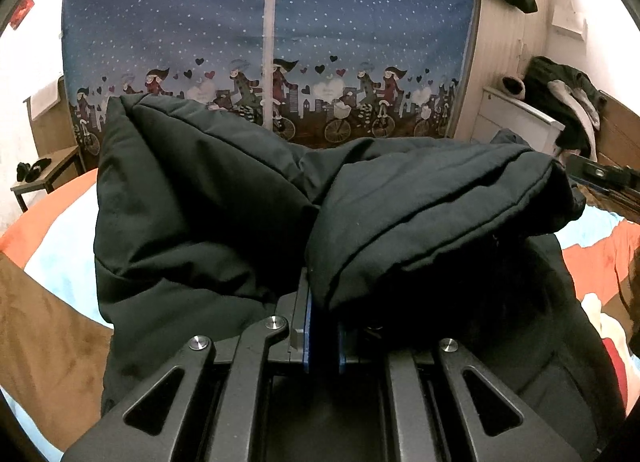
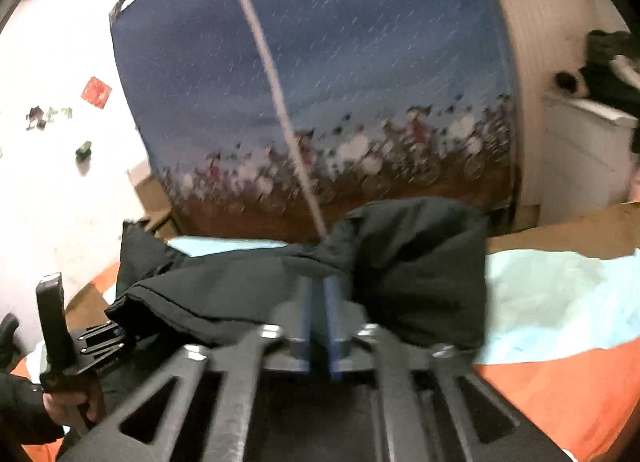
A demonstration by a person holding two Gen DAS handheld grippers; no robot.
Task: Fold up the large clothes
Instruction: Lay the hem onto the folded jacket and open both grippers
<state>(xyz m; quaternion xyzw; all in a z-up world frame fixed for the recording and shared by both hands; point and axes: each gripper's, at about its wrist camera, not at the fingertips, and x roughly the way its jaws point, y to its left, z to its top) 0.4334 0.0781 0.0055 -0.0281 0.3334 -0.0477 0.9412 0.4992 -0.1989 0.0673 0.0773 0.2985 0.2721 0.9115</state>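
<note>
- The left gripper (image 1: 322, 322) points level over the bed (image 1: 60, 254), its blue-padded fingers (image 1: 307, 326) pinched together on a thick fold of the black coat (image 1: 240, 197).
- The coat bulges up in front of the left gripper in two padded lobes, the right lobe draping over the right finger and hiding its tip.
- The right gripper (image 2: 320, 326) also points forward, slightly tilted, and its blue fingers (image 2: 306, 322) are closed on a bunched edge of the coat (image 2: 416, 270); this view is blurred.
- From the right wrist view, the left gripper (image 2: 100, 338) shows at the lower left, gripped by a hand (image 2: 76, 402) in a dark sleeve, just beside the coat's other end.
- The coat hangs between the two grippers, raised above the orange and pale blue bed cover (image 2: 560, 342).
- Behind stands a blue wardrobe (image 1: 272, 41) printed with cyclists and hearts.
- A heap of dark clothes (image 1: 564, 101) lies on a white cabinet (image 1: 516, 117) to the right.
</note>
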